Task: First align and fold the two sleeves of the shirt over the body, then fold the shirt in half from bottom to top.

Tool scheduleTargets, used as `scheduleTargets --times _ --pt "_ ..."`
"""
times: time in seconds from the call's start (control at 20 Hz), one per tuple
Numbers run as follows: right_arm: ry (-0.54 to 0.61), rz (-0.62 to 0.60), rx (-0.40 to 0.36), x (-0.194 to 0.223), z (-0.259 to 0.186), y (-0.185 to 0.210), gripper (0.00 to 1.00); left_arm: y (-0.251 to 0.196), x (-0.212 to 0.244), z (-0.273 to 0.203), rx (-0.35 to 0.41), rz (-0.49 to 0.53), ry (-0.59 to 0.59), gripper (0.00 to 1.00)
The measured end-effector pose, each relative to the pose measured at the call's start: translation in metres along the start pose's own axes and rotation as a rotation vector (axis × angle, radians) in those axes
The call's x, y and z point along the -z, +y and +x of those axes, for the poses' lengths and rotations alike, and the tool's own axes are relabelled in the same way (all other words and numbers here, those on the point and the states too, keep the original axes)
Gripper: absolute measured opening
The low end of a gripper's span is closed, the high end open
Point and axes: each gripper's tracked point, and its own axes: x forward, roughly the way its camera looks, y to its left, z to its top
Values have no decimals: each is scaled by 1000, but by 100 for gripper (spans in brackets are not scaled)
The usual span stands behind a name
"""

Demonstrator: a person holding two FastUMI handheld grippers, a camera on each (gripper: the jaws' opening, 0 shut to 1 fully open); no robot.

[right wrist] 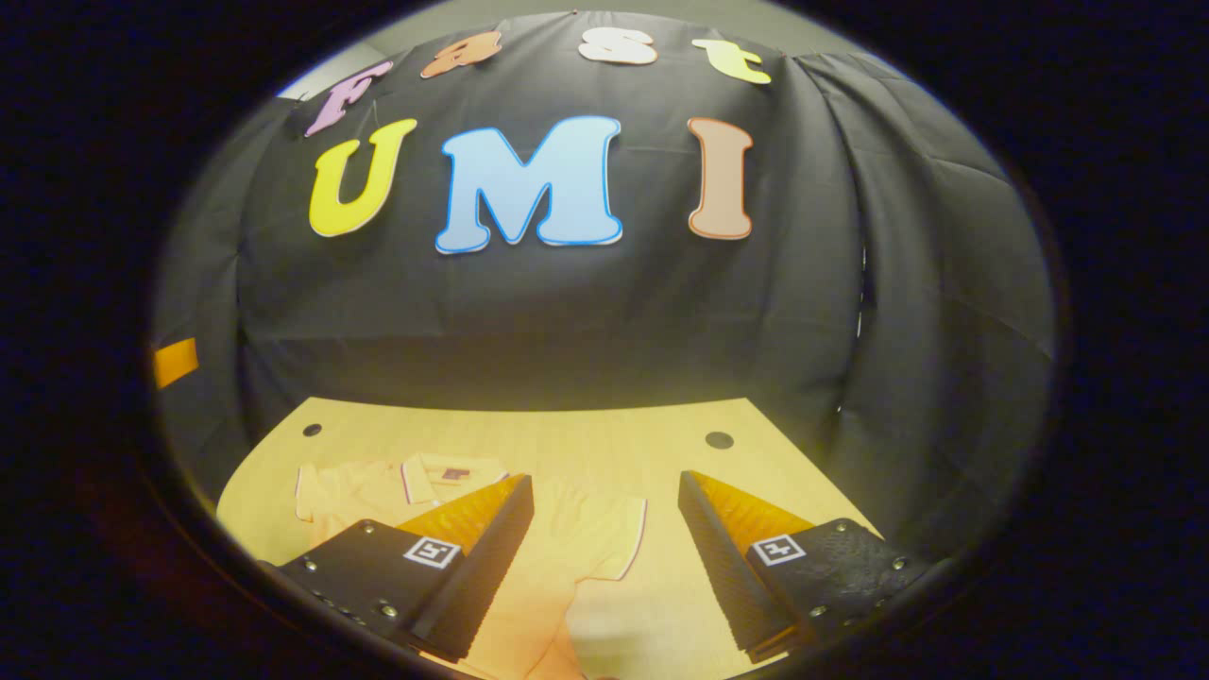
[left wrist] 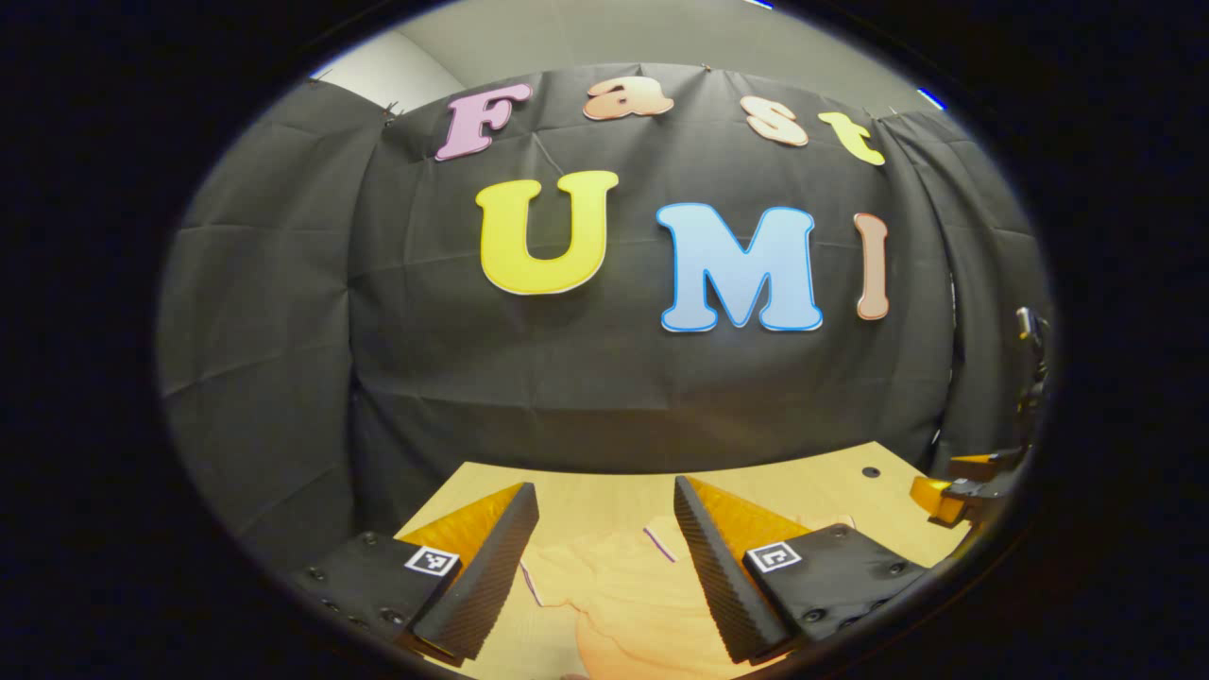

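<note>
A pale peach short-sleeved shirt (right wrist: 567,557) lies flat on the wooden table (right wrist: 586,434), collar (right wrist: 451,472) toward the back wall. One sleeve (right wrist: 614,534) spreads out to the right, the other sleeve (right wrist: 312,491) to the left. My right gripper (right wrist: 604,538) hovers open above the right sleeve, nothing between its fingers. In the left gripper view the shirt (left wrist: 623,586) lies under my left gripper (left wrist: 604,557), which is open and holds nothing. The other gripper (left wrist: 963,491) shows at the far right edge of that view.
The table (left wrist: 604,491) has small dark holes (right wrist: 719,440) (right wrist: 312,430) (left wrist: 870,471) near its back corners. Black cloth walls close in behind and on both sides. Bare wood lies to the right of the shirt.
</note>
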Motion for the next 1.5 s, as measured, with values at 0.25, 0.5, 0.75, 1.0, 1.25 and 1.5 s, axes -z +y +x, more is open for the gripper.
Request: scheduleTargets --times 0.25,0.5,0.75,1.0,1.25,1.5 --pt "154 -12 7 50 53 -11 96 13 5 -4 -38 6 17 94" --pt "318 -21 -3 104 101 -20 96 22 7 -5 -65 21 32 95" --pt "440 -1 28 144 133 -28 97 34 12 -5 -98 26 58 94" --pt "488 -7 39 160 145 -32 97 44 19 -5 -129 34 77 94" --pt "490 52 2 161 150 -22 78 40 20 0 -130 31 87 94" --pt "486 74 -25 156 151 -13 15 32 19 4 -118 38 80 94"
